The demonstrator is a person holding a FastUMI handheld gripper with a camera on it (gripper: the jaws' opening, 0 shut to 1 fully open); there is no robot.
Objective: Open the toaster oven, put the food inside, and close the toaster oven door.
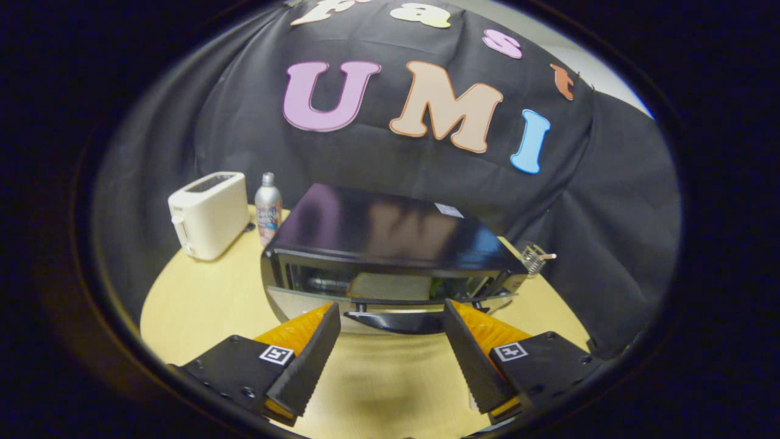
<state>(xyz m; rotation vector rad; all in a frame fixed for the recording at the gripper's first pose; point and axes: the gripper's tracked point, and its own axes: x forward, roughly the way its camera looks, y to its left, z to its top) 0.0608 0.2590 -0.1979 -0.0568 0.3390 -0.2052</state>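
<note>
A black toaster oven (384, 228) stands on the round wooden table (201, 299), just ahead of my fingers. Its glass door (298, 299) is tilted partway down, and the dark door handle (396, 321) lies between my two fingertips. Through the gap I see a pale flat piece (390, 285) inside, with something green (436, 286) beside it; I cannot tell what either one is. My gripper (390, 311) is open, its fingers wide apart on either side of the handle and pressing on nothing.
A white slot toaster (207, 213) and a silver bottle (268, 213) stand on the table to the left of the oven. A small wire object (536, 259) sits by the oven's right rear corner. Bare tabletop lies under my fingers.
</note>
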